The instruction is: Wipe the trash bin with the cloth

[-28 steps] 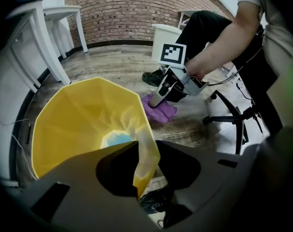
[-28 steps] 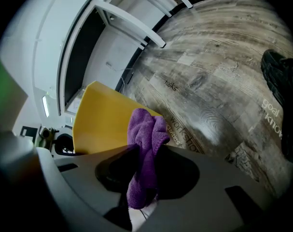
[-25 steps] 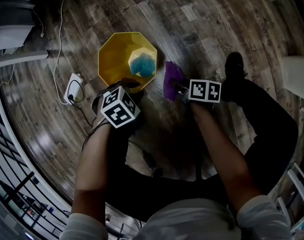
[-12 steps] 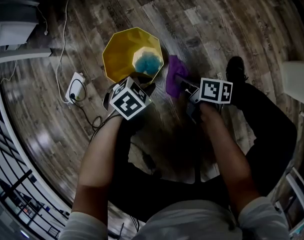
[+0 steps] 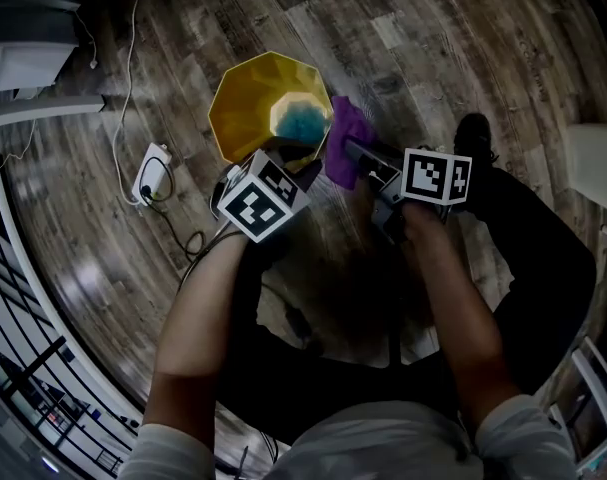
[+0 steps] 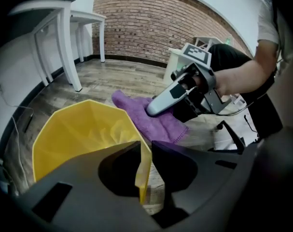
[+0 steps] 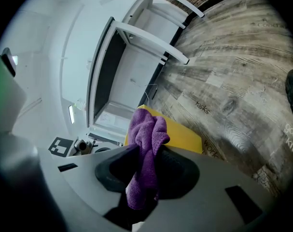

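Between the jaws of your left gripper (image 6: 144, 150), just closed, the rim of the yellow bin (image 6: 78, 129) is pinched. Just right of it, your right gripper (image 7: 145, 159) clenches the purple cloth (image 7: 147, 129).

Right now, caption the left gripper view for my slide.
Left gripper, jaws just closed on the rim of the yellow trash bin; right gripper holds the purple cloth beside it.

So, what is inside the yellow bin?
In the bin a blue patch lies at the bottom; what it is cannot be told. The rest shows bare yellow walls. The left gripper, its fingers just closed on the near rim, covers that part.
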Demonstrator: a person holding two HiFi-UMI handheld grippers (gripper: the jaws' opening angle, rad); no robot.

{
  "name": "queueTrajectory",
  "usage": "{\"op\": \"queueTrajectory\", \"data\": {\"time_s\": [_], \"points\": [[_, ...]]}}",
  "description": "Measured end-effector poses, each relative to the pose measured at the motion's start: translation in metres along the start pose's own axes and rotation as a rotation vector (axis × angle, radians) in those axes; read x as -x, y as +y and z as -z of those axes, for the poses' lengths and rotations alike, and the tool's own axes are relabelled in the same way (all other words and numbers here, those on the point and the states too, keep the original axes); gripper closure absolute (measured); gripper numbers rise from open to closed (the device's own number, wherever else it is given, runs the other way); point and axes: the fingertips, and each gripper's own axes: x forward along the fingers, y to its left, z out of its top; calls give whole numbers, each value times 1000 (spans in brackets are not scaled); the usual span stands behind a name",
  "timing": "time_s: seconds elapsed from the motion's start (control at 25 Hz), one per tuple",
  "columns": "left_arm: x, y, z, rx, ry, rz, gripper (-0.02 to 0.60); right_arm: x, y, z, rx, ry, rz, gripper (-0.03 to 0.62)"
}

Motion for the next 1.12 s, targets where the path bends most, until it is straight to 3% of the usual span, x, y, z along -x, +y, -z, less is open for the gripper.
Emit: {"op": "queueTrajectory", "data": {"time_s": [0.24, 0.68, 1.12], "points": [[-1, -8, 21, -148, 97, 10, 520, 0, 0, 1, 49, 25, 9, 482], [-14, -12, 15, -133, 38, 50, 529, -16, -16, 3, 33, 50, 14, 482], [-12, -10, 10, -132, 21, 53, 531, -49, -64, 12, 95, 188, 94, 482]]}}
